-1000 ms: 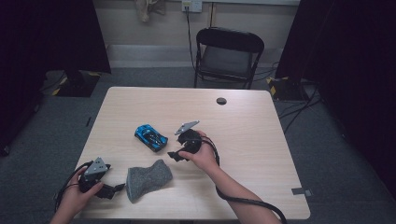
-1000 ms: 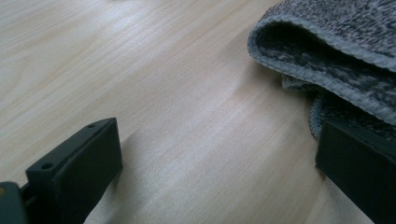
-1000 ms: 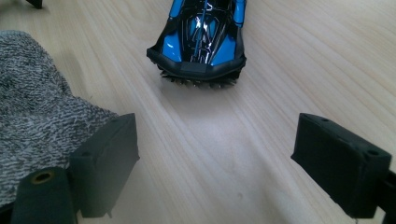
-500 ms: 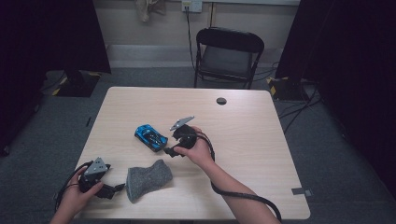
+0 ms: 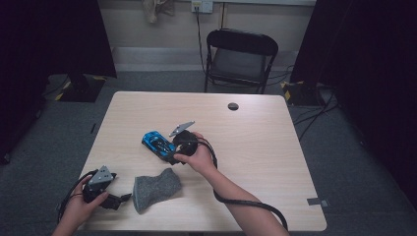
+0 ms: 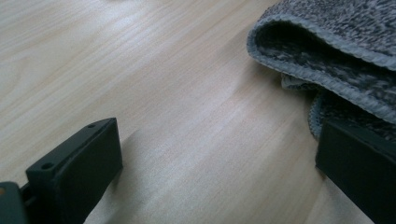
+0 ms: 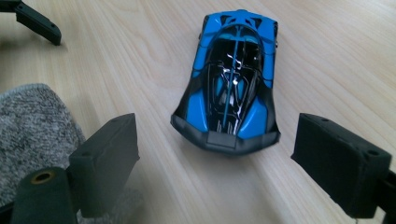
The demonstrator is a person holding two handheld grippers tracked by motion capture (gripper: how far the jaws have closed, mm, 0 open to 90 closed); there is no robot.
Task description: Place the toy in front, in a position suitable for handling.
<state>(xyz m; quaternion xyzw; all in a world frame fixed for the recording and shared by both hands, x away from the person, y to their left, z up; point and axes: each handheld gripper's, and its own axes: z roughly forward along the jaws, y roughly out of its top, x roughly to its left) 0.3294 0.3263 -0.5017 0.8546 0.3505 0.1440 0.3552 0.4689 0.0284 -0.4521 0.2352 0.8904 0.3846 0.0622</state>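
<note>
A blue and black toy car (image 5: pixel 157 142) (image 7: pixel 231 100) rests on the wooden table (image 5: pixel 255 142) left of centre. My right gripper (image 5: pixel 172 156) (image 7: pixel 229 158) is open right at the car's near end, jaws wide on either side of it, nothing held. A folded grey cloth (image 5: pixel 155 189) (image 6: pixel 336 60) lies near the front left. My left gripper (image 5: pixel 122 199) (image 6: pixel 219 163) is open, low over the table just left of the cloth, one jaw by its edge.
A small black disc (image 5: pixel 233 106) sits near the table's far edge. A black folding chair (image 5: pixel 239 56) stands behind the table. The right gripper's cable (image 5: pixel 246 206) trails across the front of the table. The left gripper's jaw (image 7: pixel 35 21) shows far off in the right gripper view.
My right gripper has moved left and slightly nearer, from right of the car to its near end. The left gripper, cloth and car have stayed put.
</note>
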